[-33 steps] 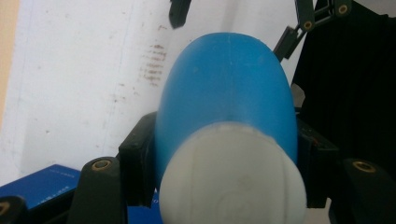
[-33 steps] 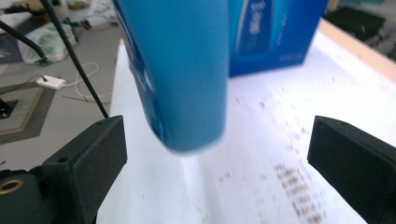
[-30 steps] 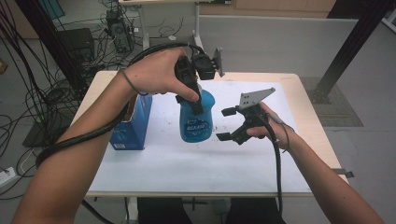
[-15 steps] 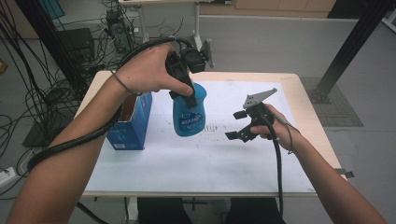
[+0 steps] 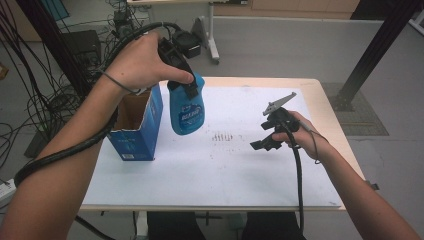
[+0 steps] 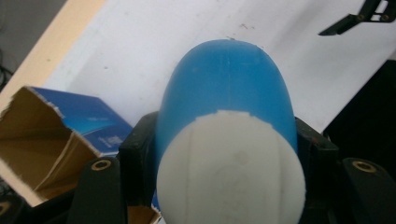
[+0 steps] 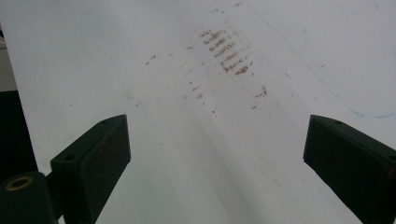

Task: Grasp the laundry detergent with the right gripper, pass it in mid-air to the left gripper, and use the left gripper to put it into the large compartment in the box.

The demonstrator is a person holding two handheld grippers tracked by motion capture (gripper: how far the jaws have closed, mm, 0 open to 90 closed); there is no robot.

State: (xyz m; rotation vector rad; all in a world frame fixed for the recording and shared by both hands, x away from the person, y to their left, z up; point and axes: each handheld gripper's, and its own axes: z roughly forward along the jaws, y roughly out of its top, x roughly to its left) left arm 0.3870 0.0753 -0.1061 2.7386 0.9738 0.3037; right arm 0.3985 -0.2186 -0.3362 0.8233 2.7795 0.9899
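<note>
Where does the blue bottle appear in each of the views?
High view: the blue bottle hangs upper centre-left, beside the open box.
Left gripper view: the bottle is at centre, cap toward the camera, clamped between the jaws.
Right gripper view: not in it.
Shared landmark: brown marks on the white tabletop.

Dim, even light; soft, slightly blurred close-ups

Plastic, cardboard and a marked white sheet

The bottle point(image 5: 187, 107) is smooth blue plastic with a matt white cap point(image 6: 231, 170); the box point(image 5: 134, 127) is printed blue cardboard, raw brown inside; the table point(image 5: 320, 97) has a pale wood edge under a matt, scuffed white sheet point(image 5: 225, 165).
</note>
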